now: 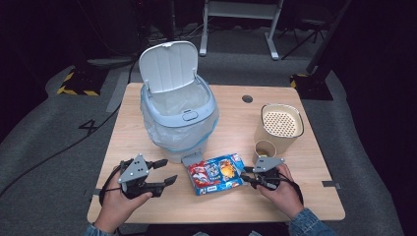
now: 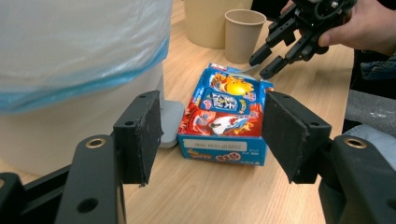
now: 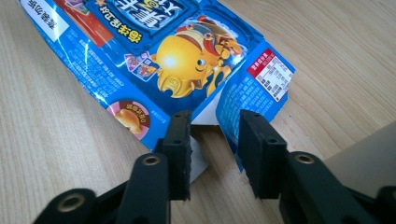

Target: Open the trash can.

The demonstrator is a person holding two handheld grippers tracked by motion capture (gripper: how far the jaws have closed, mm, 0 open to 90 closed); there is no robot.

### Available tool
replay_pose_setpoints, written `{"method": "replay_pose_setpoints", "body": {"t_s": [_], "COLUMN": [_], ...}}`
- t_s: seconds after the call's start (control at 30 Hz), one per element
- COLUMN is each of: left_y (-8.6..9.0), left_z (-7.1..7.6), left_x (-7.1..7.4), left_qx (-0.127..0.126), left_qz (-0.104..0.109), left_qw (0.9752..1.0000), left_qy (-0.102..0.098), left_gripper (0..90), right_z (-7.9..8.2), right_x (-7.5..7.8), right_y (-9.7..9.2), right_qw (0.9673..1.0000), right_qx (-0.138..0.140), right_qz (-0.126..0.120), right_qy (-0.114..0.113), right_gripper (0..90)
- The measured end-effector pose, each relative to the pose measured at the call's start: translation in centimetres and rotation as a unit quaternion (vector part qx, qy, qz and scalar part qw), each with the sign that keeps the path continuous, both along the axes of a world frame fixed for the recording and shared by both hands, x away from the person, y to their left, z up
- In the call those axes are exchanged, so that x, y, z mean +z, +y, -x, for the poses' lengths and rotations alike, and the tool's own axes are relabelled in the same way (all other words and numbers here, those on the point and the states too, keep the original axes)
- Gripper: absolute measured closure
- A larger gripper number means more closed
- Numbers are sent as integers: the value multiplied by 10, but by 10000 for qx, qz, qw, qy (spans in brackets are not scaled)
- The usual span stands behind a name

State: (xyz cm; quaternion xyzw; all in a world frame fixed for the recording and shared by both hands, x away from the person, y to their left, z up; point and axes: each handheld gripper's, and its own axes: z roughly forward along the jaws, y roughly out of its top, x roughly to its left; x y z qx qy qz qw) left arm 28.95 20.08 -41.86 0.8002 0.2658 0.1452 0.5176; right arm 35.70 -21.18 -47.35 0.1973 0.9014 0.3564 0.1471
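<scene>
A flat blue and red printed cardboard snack box [image 1: 217, 173] lies on the light wooden desk [image 1: 295, 206], near the middle of the desk's near half, with a bare strip of wood between it and the near edge. Just behind its far-left corner sits the grey foot pedal [image 1: 192, 159] of a pale blue-grey plastic pedal bin [image 1: 179, 118], whose white lid [image 1: 168, 66] stands tipped up and whose clear bag liner with a blue rim [image 2: 70, 51] drapes over the sides. The bin fills the far-left part of the desk and blocks any path past the box on that side.

The left gripper [image 1: 164, 172] hovers over open wood towards the near-left corner, well clear of the box; its jaws stand wide with nothing between them, and the left gripper view looks along them at the box's short end.

The right gripper [image 1: 246, 175] is at the box's right end. Its jaws stand narrow, one on each side of a loose torn end flap [image 3: 254, 93]; I cannot tell whether the pads press on the card.

Just behind the right gripper stands a small brown paper cup [image 1: 264, 150], and touching it behind, a taller beige square container with a perforated top [image 1: 279, 125]. These crowd the far-right side. The near-right corner is open wood.
</scene>
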Motion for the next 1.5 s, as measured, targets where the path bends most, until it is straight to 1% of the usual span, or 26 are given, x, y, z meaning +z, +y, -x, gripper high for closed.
{"method": "replay_pose_setpoints", "body": {"t_s": [0.07,0.13,0.23,0.3,0.4,0.47,0.53,0.6,0.67,0.77,0.83,0.9,1.03,1.07,1.1,1.17,1.2,1.23,1.3,1.33,1.37,1.43,1.5], "left_y": [2,3,2,2,1,2,4,6,10,15,20,24,29,29,30,30,29,29,27,27,26,25,25], "left_z": [0,0,-1,-1,-3,-5,-6,-8,-11,-14,-16,-17,-19,-19,-20,-22,-23,-23,-25,-26,-26,-28,-29], "left_x": [-1,-2,-3,-4,-6,-8,-12,-17,-21,-28,-33,-38,-46,-47,-50,-54,-57,-58,-63,-64,-66,-69,-71], "left_qx": [27,58,52,35,-53,-157,-134,-36,41,165,286,385,513,530,556,586,595,618,619,617,616,613,605], "left_qz": [-3,-1,14,-31,-12,57,54,-58,-110,-110,-127,-137,-114,-135,-191,-234,-311,-339,-537,-627,-678,-859,-1094], "left_qw": [10000,10000,10000,10000,10000,9998,9998,9999,9998,9996,9992,9988,9980,9979,9976,9973,9971,9968,9961,9957,9955,9942,9921], "left_qy": [18,25,50,57,83,106,136,137,164,212,253,280,338,354,359,383,366,374,320,278,260,216,124], "left_gripper": [386,386,386,386,382,374,373,374,374,373,375,375,377,377,378,378,378,378,378,378,379,379,378], "right_z": [-1,-3,-5,-7,-10,-12,-12,-12,-12,-11,-9,-7,-2,0,1,3,4,5,6,8,8,10,11], "right_x": [2,3,2,-1,-2,-3,-4,-3,-2,1,5,10,20,24,26,33,35,38,43,46,48,53,57], "right_y": [1,3,5,8,10,10,10,9,7,4,2,-1,-4,-6,-6,-9,-10,-12,-14,-15,-16,-19,-20], "right_qw": [10000,9999,9999,9999,9999,9998,9998,9998,9995,9990,9980,9971,9959,9953,9947,9931,9924,9915,9898,9884,9874,9850,9838], "right_qx": [8,-34,-61,-101,-129,-149,-116,-104,-147,-180,-201,-183,-149,-143,-154,-150,-143,-146,-169,-185,-182,-182,-214], "right_qz": [-33,-117,-99,-77,-49,5,31,54,-55,-183,-322,-476,-660,-721,-773,-931,-999,-1067,-1181,-1267,-1329,-1460,-1519], "right_qy": [-1,22,16,22,78,103,128,149,260,371,510,571,603,623,653,691,709,733,774,817,839,902,925], "right_gripper": [644,634,641,660,713,736,785,867,900,900,900,900,900,900,900,900,900,900,900,900,900,900,900]}}
